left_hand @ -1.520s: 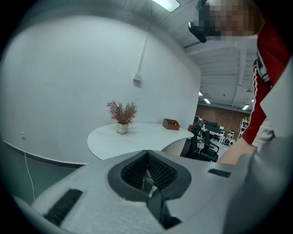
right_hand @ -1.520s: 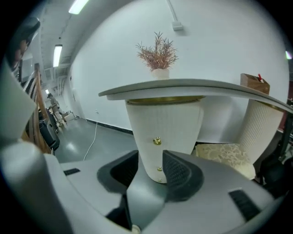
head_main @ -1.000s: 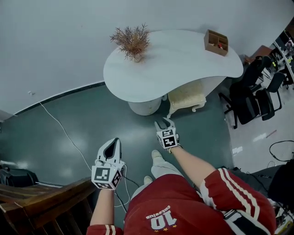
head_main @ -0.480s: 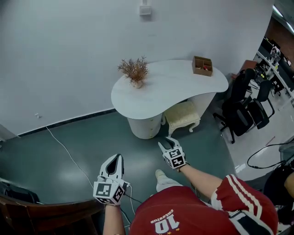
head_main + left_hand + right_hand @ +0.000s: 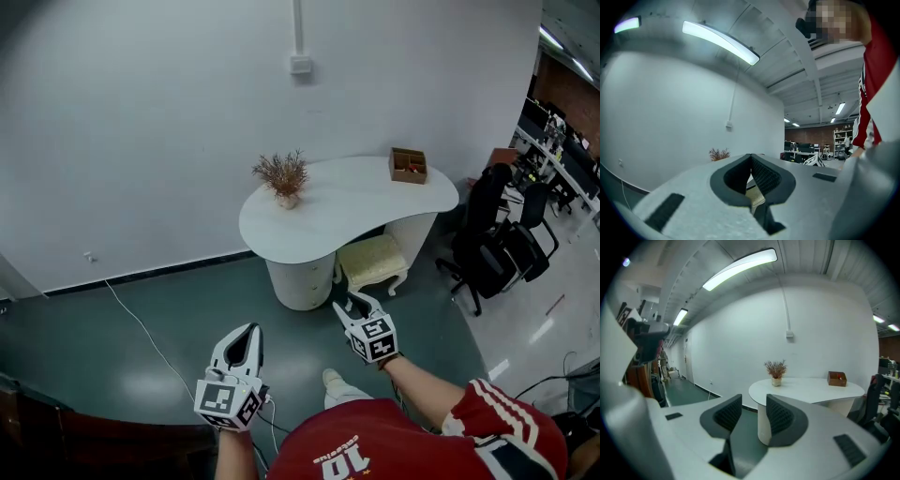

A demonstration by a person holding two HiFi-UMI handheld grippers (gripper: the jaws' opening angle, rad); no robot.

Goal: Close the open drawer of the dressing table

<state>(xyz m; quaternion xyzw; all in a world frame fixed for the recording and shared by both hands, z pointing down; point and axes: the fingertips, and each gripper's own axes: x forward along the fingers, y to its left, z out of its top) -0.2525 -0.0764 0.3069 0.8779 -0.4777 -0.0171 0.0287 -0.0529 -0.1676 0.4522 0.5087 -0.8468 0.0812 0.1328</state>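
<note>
At the centre of the head view, against the pale wall, stands the white desk (image 5: 349, 202), a dried plant (image 5: 281, 175) and a wooden box (image 5: 409, 164) on top. The drawer should sit in the rounded pedestal (image 5: 300, 278) beneath, left of the cream stool (image 5: 373, 262), though from this far off I cannot make out an open front. Both grippers are well apart from it, low in the frame. The left gripper (image 5: 251, 330) has its jaws closed tip to tip on nothing; the right gripper (image 5: 353, 302) has its jaws apart and empty.

Such a drawer is probably rigid, fairly light and on slides — no grip needed, just a square push near the middle of its front, where a smooth curved face may let the jaws skid. Against a second ago the view has lifted — more wall and a wall box (image 5: 300, 64) show, the desk looks smaller and lower in the frame, and the dark wooden furniture at lower left is almost gone.
</note>
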